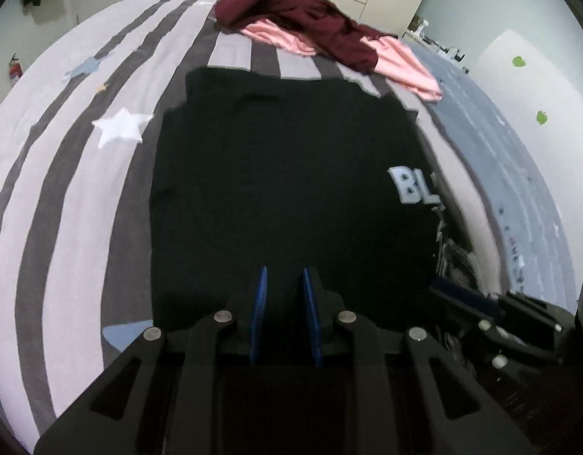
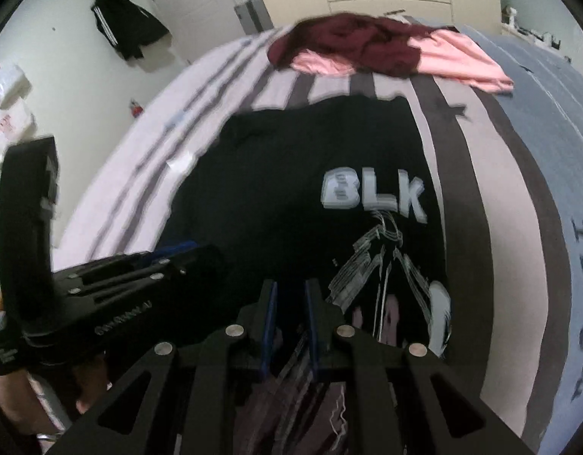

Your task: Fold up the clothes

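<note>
A black T-shirt [image 1: 283,174] with a white "BLK" print [image 2: 373,193] lies spread flat on the striped bed cover [image 1: 56,197]. Its near part runs under both grippers. My left gripper [image 1: 285,276] hovers low over the shirt's near middle. Its blue-padded fingers [image 1: 261,303] stand a narrow gap apart, and only dark cloth shows between them. My right gripper [image 2: 290,292] sits over the printed near-right part of the shirt, also slightly open. Each gripper shows in the other's view, the right gripper [image 1: 462,297] at the shirt's right edge and the left gripper [image 2: 170,256] held by a hand.
A maroon garment [image 1: 314,22] lies over a pink one [image 1: 401,68] at the far end of the bed. A grey-blue blanket [image 2: 557,159] covers the bed's right side. A dark jacket [image 2: 124,26] hangs on the left wall, beside a door. Cabinets stand behind the bed.
</note>
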